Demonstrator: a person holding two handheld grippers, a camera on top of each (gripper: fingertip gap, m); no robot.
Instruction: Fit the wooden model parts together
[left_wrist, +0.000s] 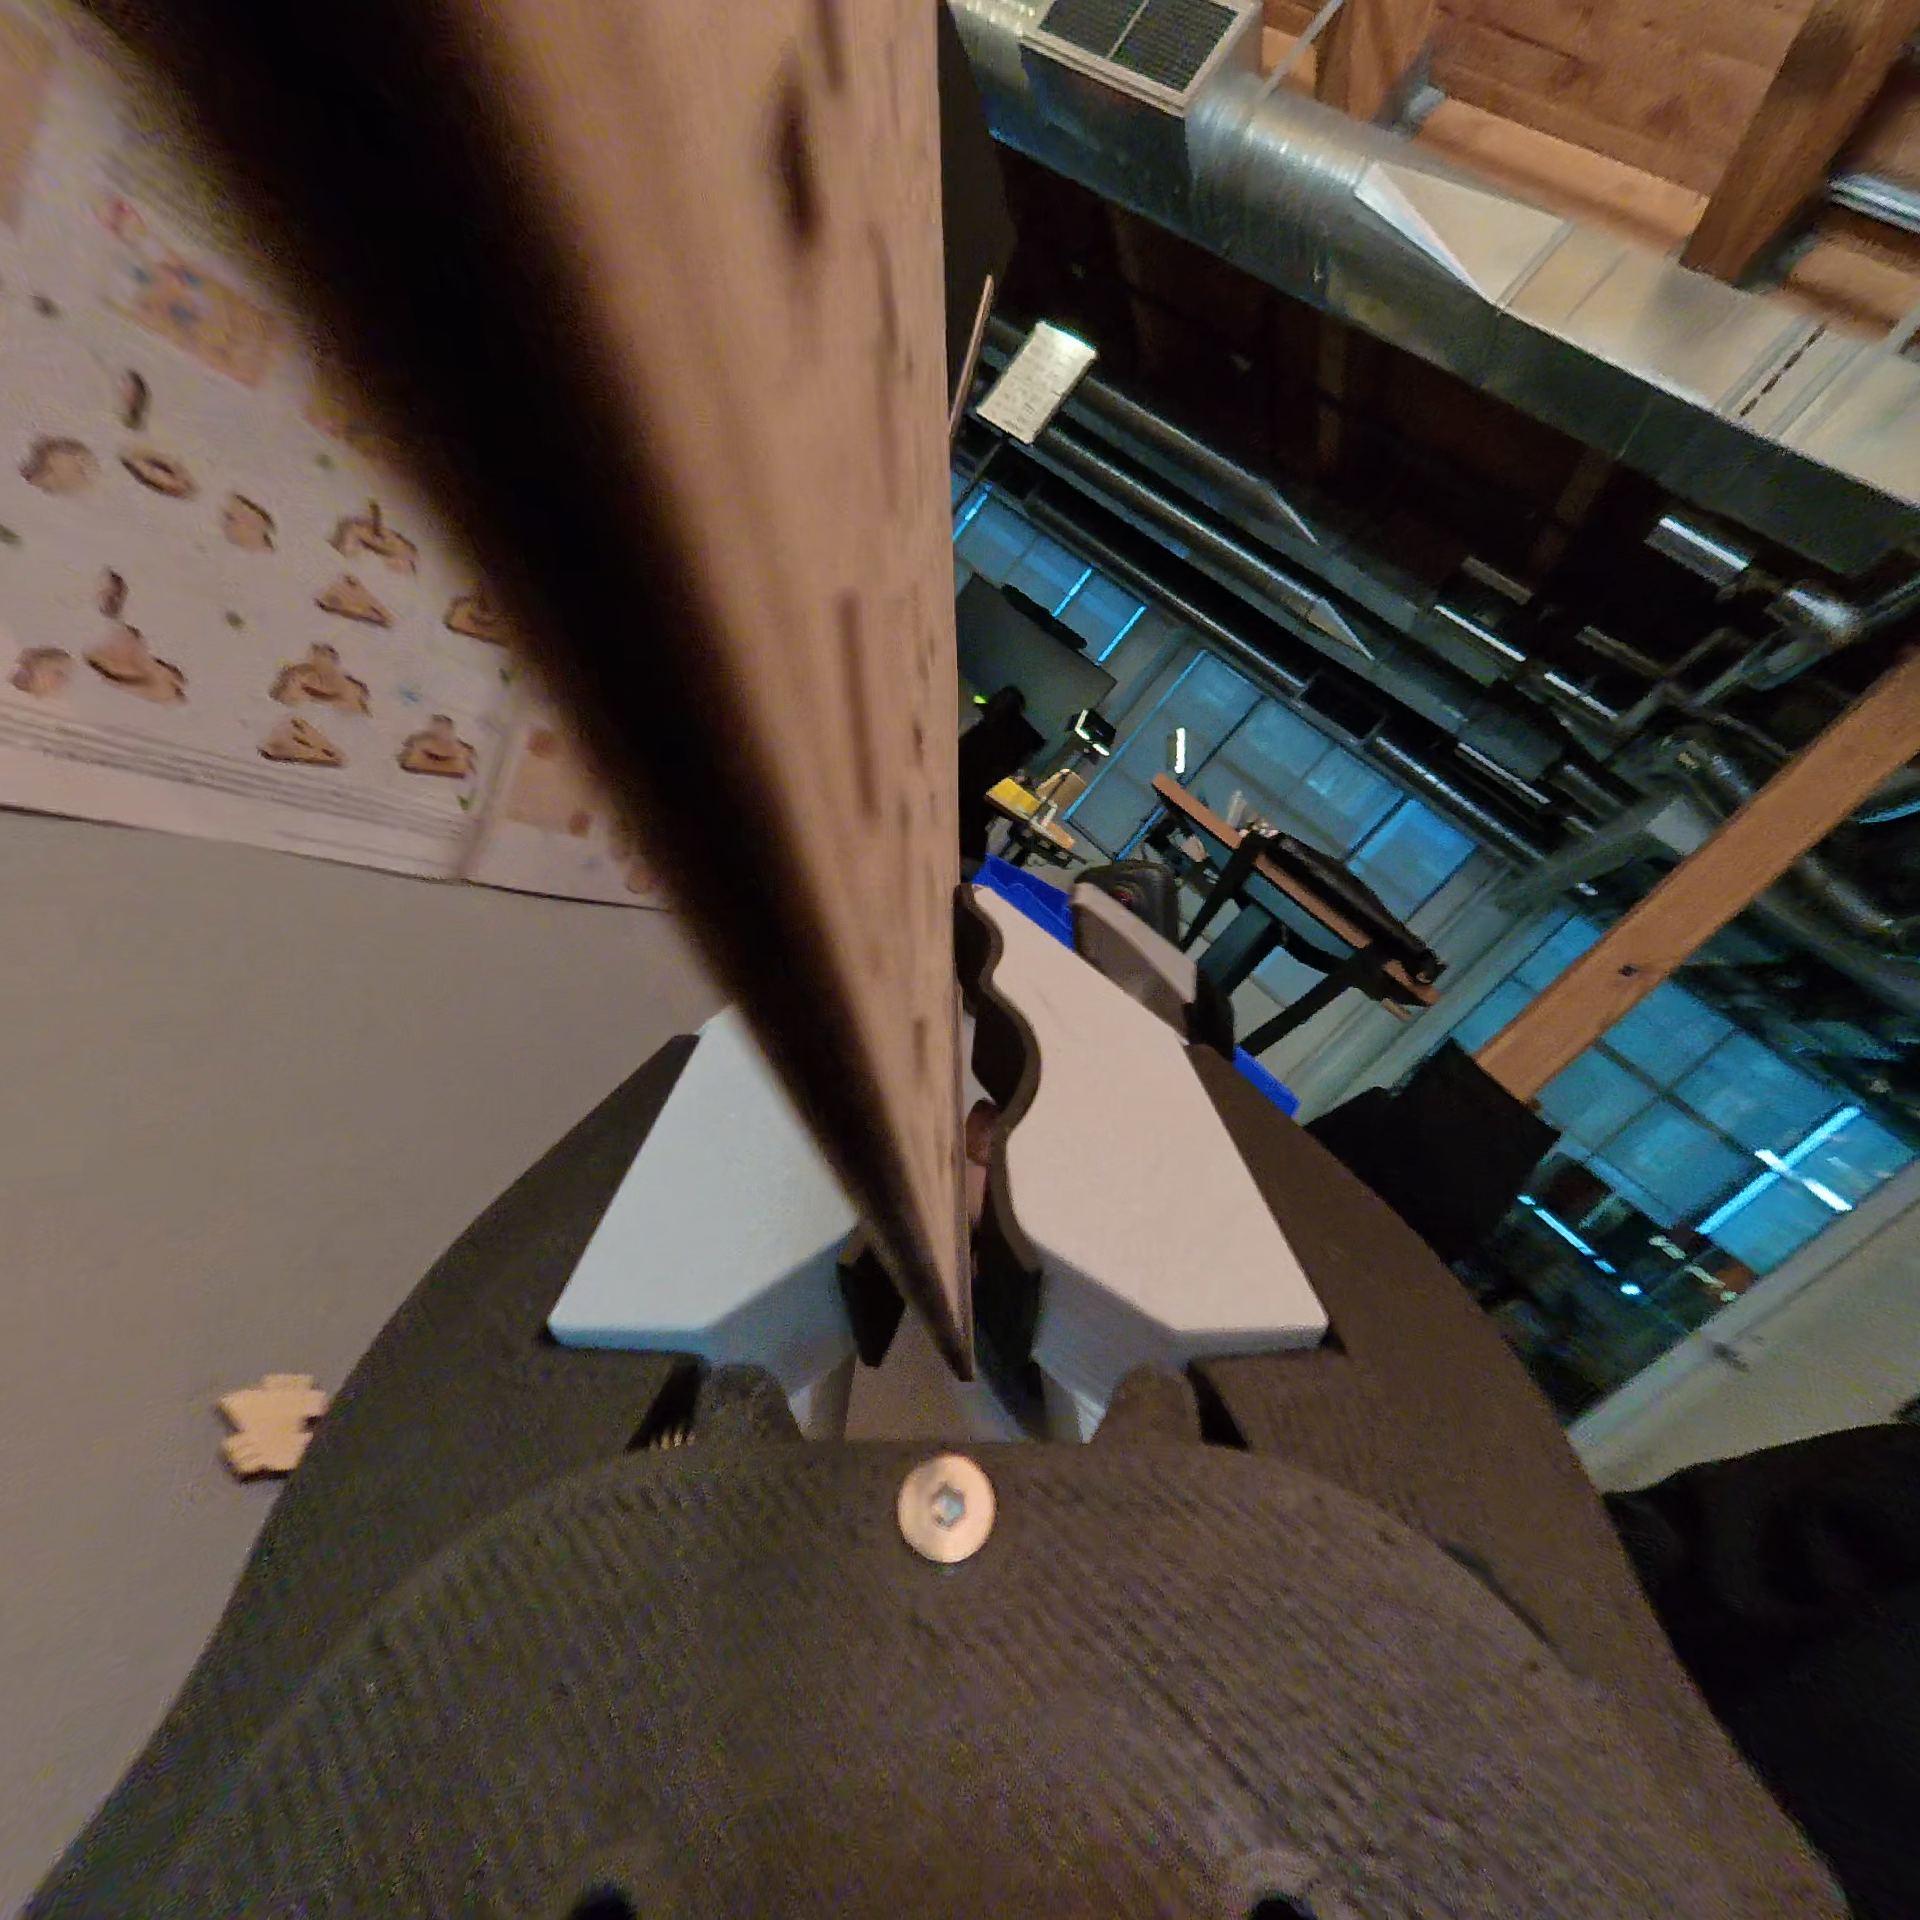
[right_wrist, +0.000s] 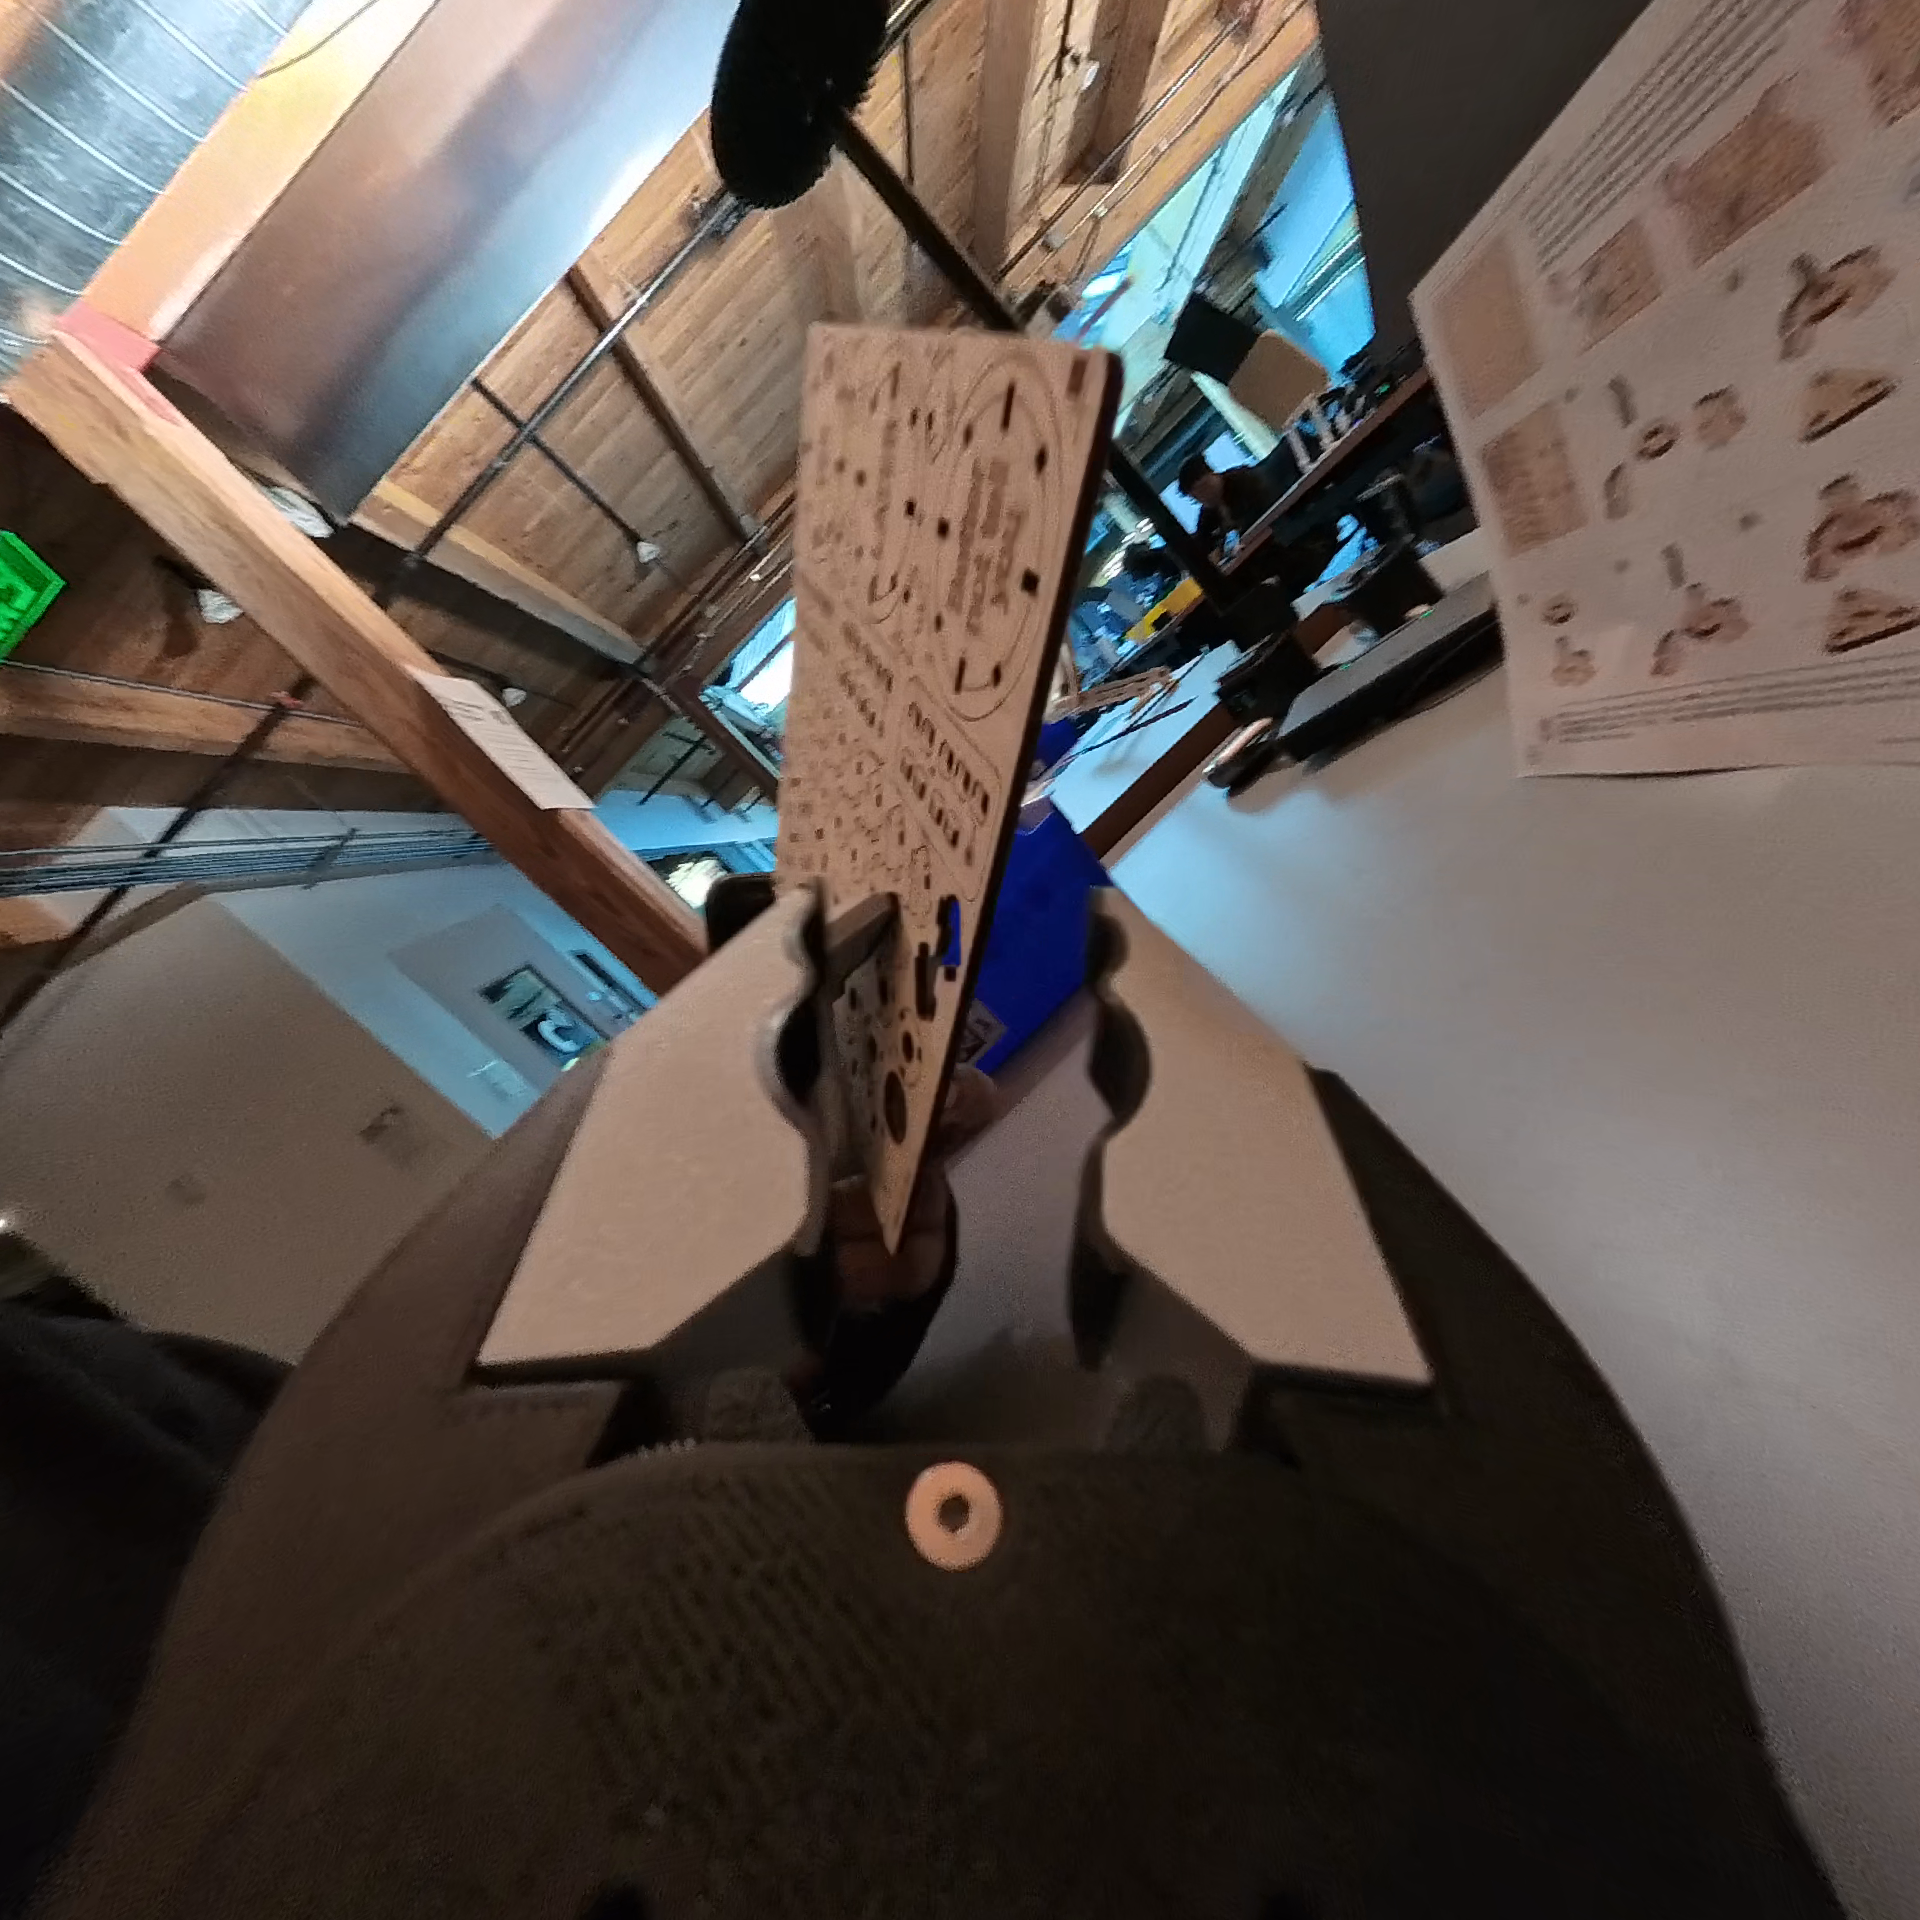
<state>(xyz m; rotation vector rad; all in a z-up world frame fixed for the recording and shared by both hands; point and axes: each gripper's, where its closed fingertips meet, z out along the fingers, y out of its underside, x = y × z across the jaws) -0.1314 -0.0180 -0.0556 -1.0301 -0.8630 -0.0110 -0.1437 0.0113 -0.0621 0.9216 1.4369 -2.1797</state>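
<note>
We see a thin laser-cut wooden sheet (right_wrist: 935, 623), pale, scored with part outlines and slots, upright above the grey desk (right_wrist: 1455, 1039). The left tool (left_wrist: 961, 1039) clamps it; the right tool (right_wrist: 951, 997) stands open around it. Its engraved markings are blurred.

Both wrist cameras sit just behind their own fingers, tilted steeply upward toward ceiling beams and ductwork. Each looks very closely along the same laser-cut wooden sheet (left_wrist: 727, 520) (right_wrist: 935, 582). Both also share the instruction sheet (left_wrist: 208, 582) (right_wrist: 1683, 436) on the grey worktop (left_wrist: 260, 1091) (right_wrist: 1455, 1039) and the blue bin (left_wrist: 1023, 894) (right_wrist: 1029, 935).
</note>
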